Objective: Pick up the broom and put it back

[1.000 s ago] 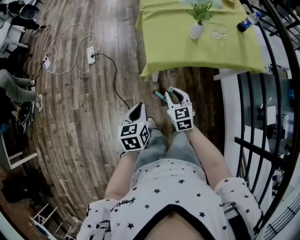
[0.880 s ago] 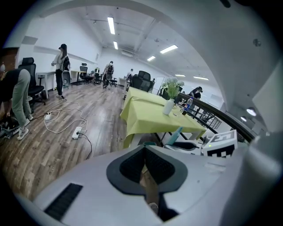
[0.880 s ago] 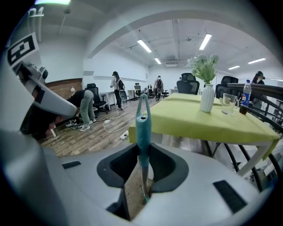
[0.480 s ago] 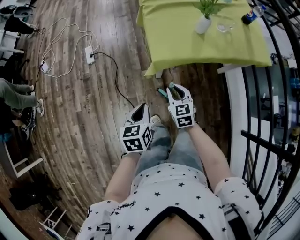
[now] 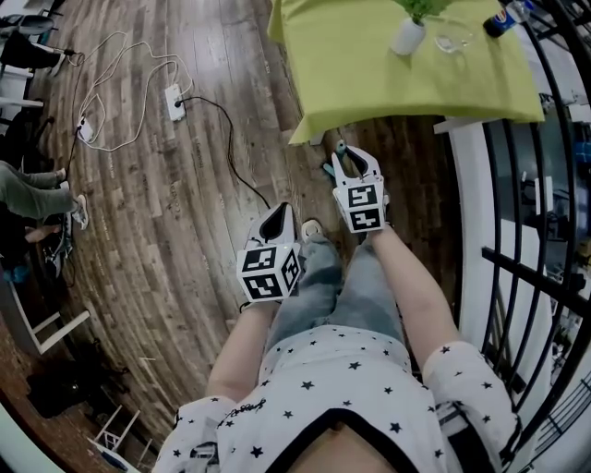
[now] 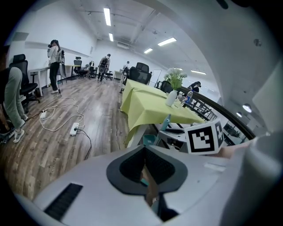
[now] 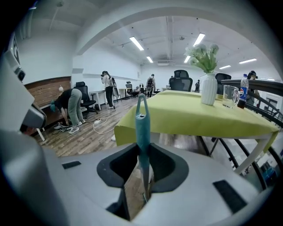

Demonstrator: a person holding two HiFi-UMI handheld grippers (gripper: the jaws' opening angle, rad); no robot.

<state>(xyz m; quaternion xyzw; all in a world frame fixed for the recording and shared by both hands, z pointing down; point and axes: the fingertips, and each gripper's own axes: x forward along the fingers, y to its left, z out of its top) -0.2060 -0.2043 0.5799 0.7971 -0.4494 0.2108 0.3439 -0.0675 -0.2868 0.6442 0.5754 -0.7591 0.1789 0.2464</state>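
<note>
The broom has a slim teal handle with a hanging loop at its top. It stands upright between the pads of my right gripper, which is shut on it. In the head view the handle's tip pokes out beyond the right gripper, just short of the table's edge. The left gripper view shows the same handle beside the marker cube. My left gripper hangs lower left, over the person's leg, apart from the broom. Its jaws are shut with nothing clearly held.
A table with a yellow-green cloth stands ahead, bearing a white vase, a glass and a bottle. A black railing runs along the right. A power strip with cables lies on the wooden floor at left.
My right gripper has carried the broom forward, closer to the table's edge. The left gripper has shifted only slightly. Both jaws stay as they were.
</note>
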